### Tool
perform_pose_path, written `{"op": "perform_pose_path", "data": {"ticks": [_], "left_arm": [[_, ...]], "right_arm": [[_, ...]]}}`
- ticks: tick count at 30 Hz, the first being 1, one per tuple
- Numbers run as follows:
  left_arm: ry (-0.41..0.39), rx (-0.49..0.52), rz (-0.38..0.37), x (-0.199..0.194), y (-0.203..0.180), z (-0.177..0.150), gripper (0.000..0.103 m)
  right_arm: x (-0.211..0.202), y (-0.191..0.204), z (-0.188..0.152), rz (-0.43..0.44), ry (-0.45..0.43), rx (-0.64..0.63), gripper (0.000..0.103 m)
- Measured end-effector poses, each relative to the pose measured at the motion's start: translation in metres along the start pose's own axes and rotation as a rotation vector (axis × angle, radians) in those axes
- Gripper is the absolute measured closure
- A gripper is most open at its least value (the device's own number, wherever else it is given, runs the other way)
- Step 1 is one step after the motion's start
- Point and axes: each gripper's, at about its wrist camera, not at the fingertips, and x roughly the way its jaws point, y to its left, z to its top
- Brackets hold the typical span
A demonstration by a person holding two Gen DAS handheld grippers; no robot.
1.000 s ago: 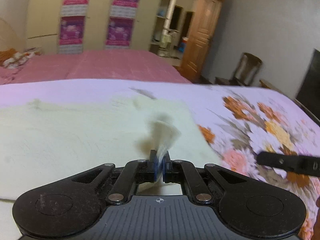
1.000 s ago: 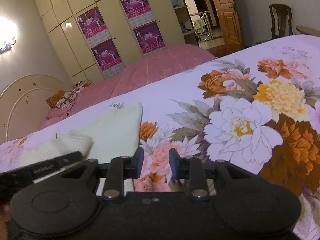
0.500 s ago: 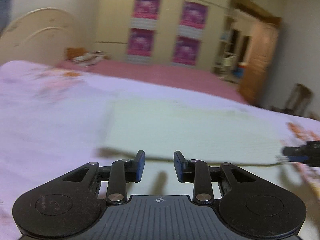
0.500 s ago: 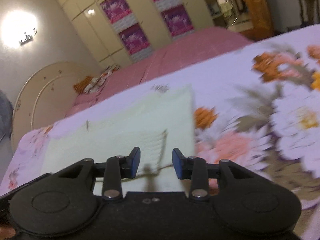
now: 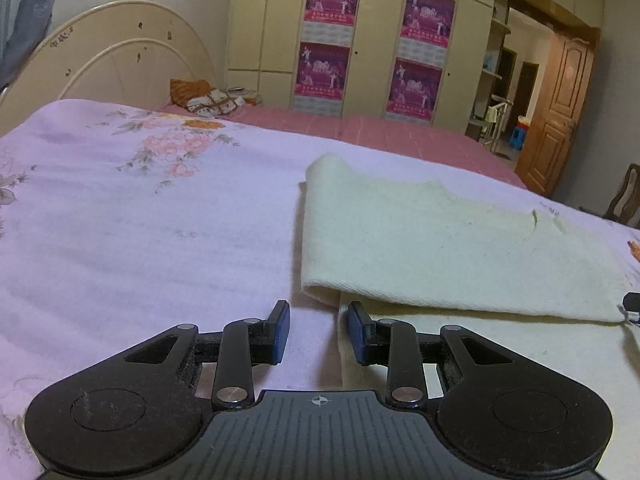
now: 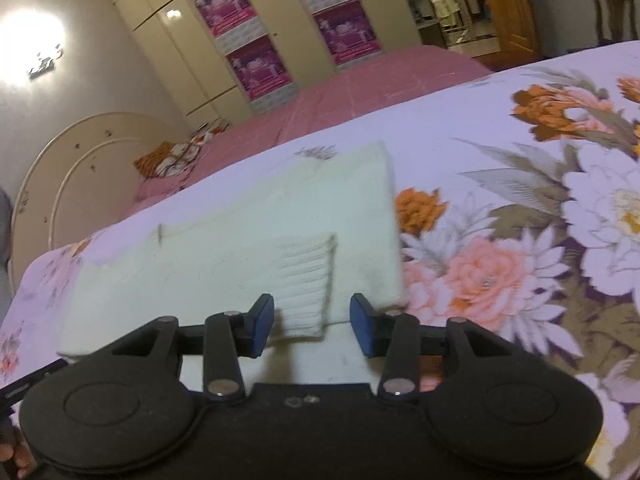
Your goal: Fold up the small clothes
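A cream knit garment (image 5: 440, 248) lies folded flat on the lilac flowered bedsheet (image 5: 140, 220). My left gripper (image 5: 318, 320) is open just short of the garment's near left corner. The edge of its lower layer runs under the right finger, and nothing is gripped. In the right wrist view the same garment (image 6: 240, 248) has a ribbed cuff (image 6: 308, 280) lying on top near its right end. My right gripper (image 6: 312, 320) hovers over that cuff. Its jaws are opening, the cuff's end lies between them, and the pads do not press on it.
A pink bed (image 5: 380, 132) with a patterned pillow (image 5: 208, 98) and a cream headboard (image 5: 108, 64) stands behind. A wardrobe with purple posters (image 5: 328, 40), a wooden door (image 5: 560, 108) and a chair (image 5: 624, 196) line the back. Large flower prints (image 6: 540, 240) cover the sheet to the right.
My left gripper let go of the cream fabric it pinched and swung left to the garment's left end. My right gripper moved over the garment and spread its jaws wider.
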Motion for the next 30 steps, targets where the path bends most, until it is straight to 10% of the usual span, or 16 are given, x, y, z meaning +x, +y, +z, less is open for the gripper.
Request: {"op": "perform_pose_path", "data": {"ticks": [3, 5, 11, 30], "left_arm": [[0.001, 0.016, -0.001, 0.003, -0.003, 0.002, 0.072], [0.003, 0.022, -0.007, 0.005, -0.004, 0.004, 0.072], [0.004, 0.006, -0.029, 0.007, -0.002, 0.005, 0.072], [-0.091, 0.022, -0.108, -0.023, -0.01, 0.019, 0.072]], "right_arm": [[0.006, 0.008, -0.001, -0.008, 0.003, -0.037, 0.069], [0.009, 0.015, 0.0, -0.023, 0.005, -0.081, 0.094], [-0.018, 0.024, 0.022, -0.07, -0.137, -0.157, 0.096], [-0.009, 0.003, 0.015, -0.147, -0.06, -0.167, 0.096]]}}
